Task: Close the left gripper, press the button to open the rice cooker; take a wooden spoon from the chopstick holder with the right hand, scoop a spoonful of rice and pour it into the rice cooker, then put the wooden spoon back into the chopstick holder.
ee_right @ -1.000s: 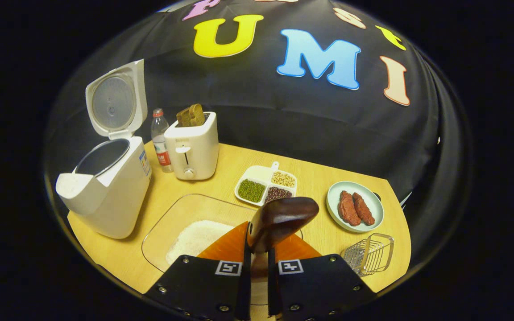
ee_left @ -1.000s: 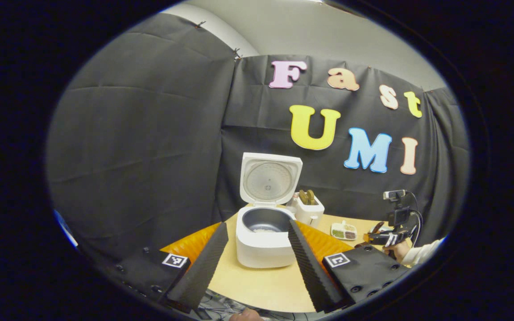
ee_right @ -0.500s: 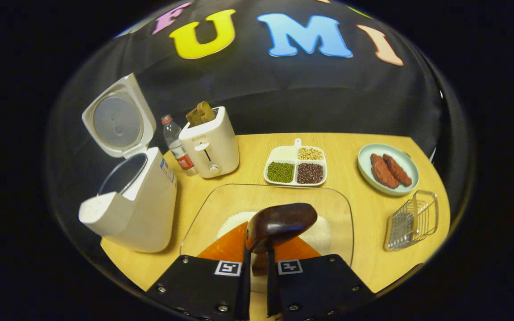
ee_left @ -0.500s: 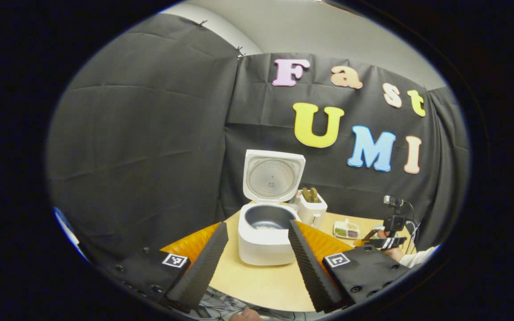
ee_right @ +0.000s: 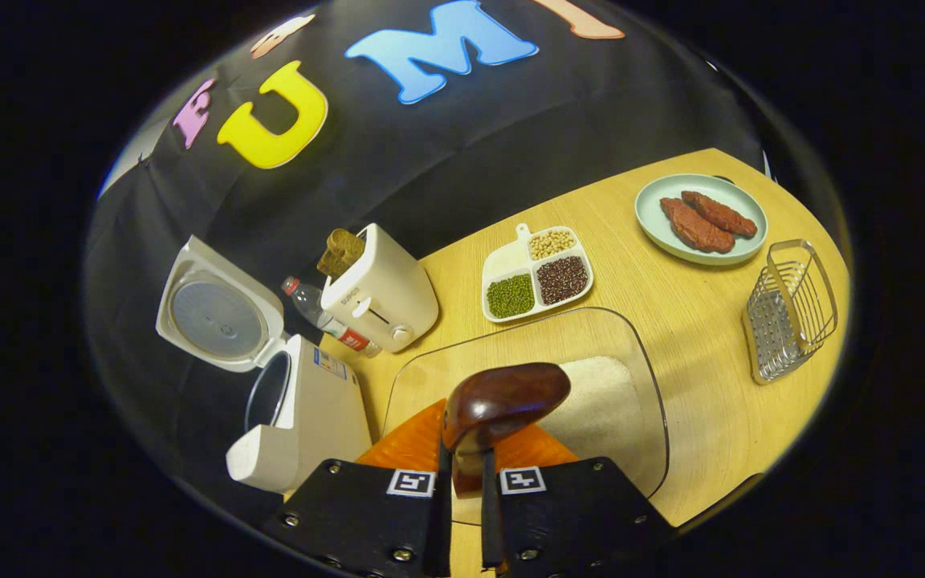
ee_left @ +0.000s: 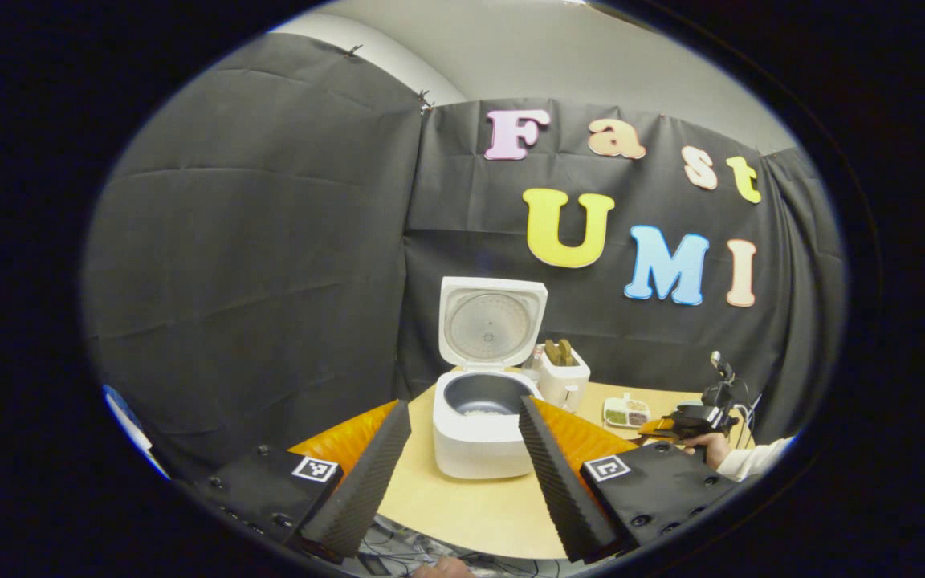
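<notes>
Above rice tray (ee_right: 639, 449), right gripper (ee_right: 465, 482) clamping wooden spoon (ee_right: 503, 397), rice cooker (ee_right: 302, 401) open

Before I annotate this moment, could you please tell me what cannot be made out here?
- Right gripper view: the wooden spoon shows its bowl's underside, which hides any rice in it.
- Right gripper view: the spoon's handle is hidden inside the right hand-held gripper.
- Left gripper view: the cooker pot is too small to judge the rice inside.
- Left gripper view: the compartment dish is too small to identify its contents.
</notes>
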